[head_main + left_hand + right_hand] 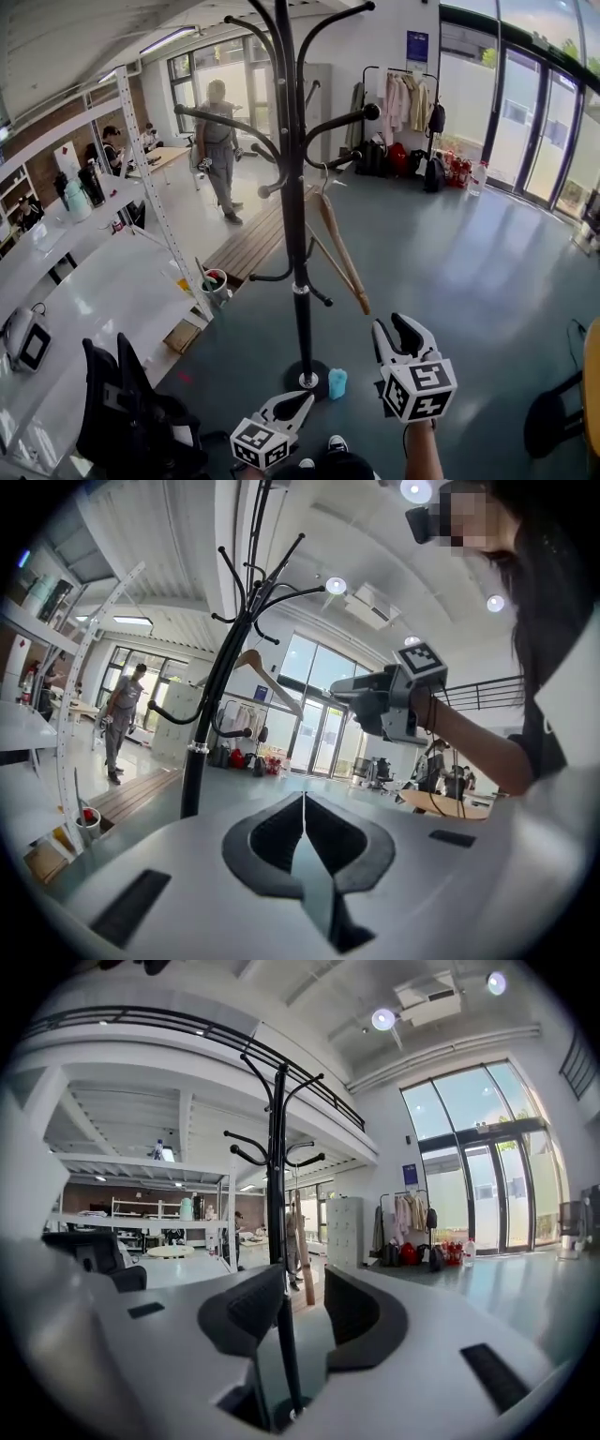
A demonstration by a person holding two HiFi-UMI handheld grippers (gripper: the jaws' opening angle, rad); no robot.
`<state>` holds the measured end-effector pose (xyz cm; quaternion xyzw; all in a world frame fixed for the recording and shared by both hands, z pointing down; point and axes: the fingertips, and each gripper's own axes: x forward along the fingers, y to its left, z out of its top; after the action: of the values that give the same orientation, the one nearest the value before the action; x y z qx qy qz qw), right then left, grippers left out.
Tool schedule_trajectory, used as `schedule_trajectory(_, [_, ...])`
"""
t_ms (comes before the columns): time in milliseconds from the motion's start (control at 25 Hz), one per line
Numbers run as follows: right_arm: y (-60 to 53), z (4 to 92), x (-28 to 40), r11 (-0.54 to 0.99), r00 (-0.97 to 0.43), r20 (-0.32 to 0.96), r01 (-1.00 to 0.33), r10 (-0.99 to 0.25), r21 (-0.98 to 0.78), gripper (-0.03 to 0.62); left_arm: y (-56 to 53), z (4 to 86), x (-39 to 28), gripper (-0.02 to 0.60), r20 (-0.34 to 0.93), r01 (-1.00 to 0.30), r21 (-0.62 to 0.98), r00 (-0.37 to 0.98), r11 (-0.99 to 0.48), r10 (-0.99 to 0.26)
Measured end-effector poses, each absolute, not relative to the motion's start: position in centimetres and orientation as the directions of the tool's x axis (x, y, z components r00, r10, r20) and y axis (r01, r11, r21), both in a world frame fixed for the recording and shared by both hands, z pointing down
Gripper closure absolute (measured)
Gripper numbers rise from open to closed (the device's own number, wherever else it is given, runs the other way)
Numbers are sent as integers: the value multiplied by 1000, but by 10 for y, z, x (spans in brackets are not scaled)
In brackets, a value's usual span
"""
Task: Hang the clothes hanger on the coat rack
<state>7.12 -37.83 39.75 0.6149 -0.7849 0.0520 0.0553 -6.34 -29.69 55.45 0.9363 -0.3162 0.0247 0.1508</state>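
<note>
A tall black coat rack (298, 234) stands in the middle of the floor. A wooden clothes hanger (339, 246) hangs tilted from one of the rack's right hooks, free of both grippers. My right gripper (394, 328) is just right of and nearer than the rack's base, jaws open with nothing between them. In the right gripper view (305, 1283) the rack's pole (277, 1194) and the hanger (302, 1251) show beyond the gap. My left gripper (302, 401) is low near the bottom edge, shut and empty (303, 803). The left gripper view shows the rack (217, 686) and hanger (261, 663).
A person (221, 141) stands beyond the rack. White shelving (141, 159) and a black chair (127, 408) fill the left. A small blue object (337, 382) sits by the rack's base. A wooden platform (251, 242) and a garment rail (405, 98) lie further back.
</note>
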Motion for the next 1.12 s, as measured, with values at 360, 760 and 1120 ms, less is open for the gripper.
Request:
schedule_trajectory(360, [-280,488,68,217,-273,311,-955,-910,-202,454,-248,558,-40,575,144,-527,274,849,-804,-508])
schedule_trajectory(760, [-190,530,103,267,-335,407,-939,-850,-214,454,-200,539,1,575,107,-583,260,810,-770,-577])
schedule_trajectory(1120, [-85,561,138,370,-435,466,-900,-771,-230,454,-90,557,52,575,128,-634,276,769,-722,-627])
